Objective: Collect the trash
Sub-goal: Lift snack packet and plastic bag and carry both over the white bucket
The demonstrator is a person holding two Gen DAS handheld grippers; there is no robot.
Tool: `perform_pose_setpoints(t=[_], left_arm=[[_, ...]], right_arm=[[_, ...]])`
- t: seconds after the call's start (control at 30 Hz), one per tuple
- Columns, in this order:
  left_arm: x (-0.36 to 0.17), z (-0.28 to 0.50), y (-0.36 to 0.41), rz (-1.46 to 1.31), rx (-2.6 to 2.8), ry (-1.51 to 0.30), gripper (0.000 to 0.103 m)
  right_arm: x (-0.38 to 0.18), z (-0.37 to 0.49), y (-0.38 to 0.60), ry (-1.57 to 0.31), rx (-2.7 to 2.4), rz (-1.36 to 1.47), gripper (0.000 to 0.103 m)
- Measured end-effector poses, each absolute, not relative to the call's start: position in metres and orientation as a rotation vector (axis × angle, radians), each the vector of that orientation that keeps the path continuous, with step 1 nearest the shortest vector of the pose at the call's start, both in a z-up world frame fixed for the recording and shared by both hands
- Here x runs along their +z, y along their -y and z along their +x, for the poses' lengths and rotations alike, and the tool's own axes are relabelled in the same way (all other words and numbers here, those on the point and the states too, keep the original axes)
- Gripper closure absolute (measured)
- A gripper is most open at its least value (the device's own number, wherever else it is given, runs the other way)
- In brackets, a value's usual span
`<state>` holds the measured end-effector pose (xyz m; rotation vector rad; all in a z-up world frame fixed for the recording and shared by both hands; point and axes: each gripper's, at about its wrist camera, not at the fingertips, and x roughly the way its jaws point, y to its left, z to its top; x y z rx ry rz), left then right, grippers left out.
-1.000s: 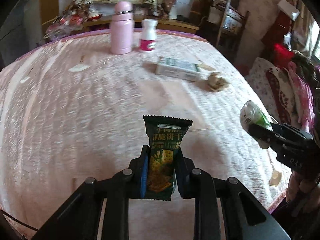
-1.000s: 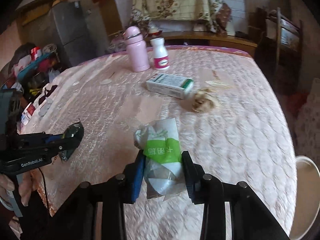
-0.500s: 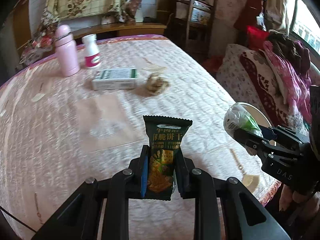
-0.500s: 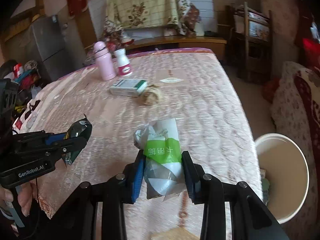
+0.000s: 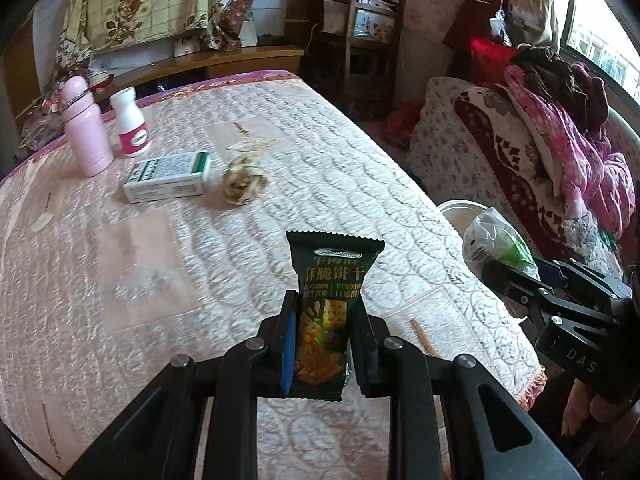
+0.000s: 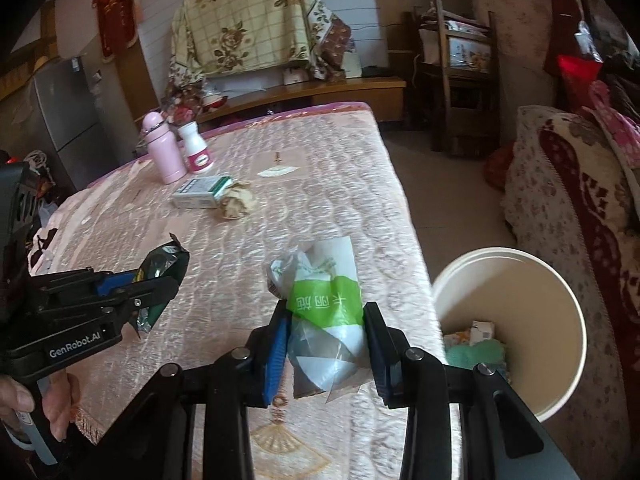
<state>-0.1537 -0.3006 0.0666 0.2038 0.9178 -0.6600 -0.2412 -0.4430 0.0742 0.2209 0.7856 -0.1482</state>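
My left gripper (image 5: pixel 323 322) is shut on a dark green biscuit wrapper (image 5: pixel 332 276), held above the table's near right part. My right gripper (image 6: pixel 326 332) is shut on a white and green plastic wrapper (image 6: pixel 324 304), held above the table's right edge. Each gripper shows in the other's view: the right one with its wrapper (image 5: pixel 496 246), the left one with its wrapper (image 6: pixel 160 276). A white trash bin (image 6: pixel 520 280) stands on the floor right of the table, with some trash inside. A crumpled paper ball (image 5: pixel 242 186) lies on the table.
On the pink quilted table (image 5: pixel 120 260) stand a pink bottle (image 5: pixel 84 128), a white pill bottle (image 5: pixel 132 124) and a white and green box (image 5: pixel 168 176). A sofa with clothes (image 5: pixel 540 140) is to the right, a wooden chair (image 5: pixel 360 40) behind.
Both grippers have swung to the right with their wrappers still held. The trash bin has come into full view beside the right gripper.
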Motion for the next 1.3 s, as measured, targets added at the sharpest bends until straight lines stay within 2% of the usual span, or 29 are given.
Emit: perform_pose_setpoints(t=[0.67, 1.3], left_arm=[[0.073, -0.166, 0.373, 0.263, -0.755, -0.884, 0.078], [0.068, -0.171, 0.434, 0.243, -0.871, -0.936, 0.078]], right_arm=[[0.074, -0.276, 0.512, -0.762, -0.297, 0.292, 0.064], [0.057, -0.295, 0.566, -0.778, -0.412, 0.341, 0.064]])
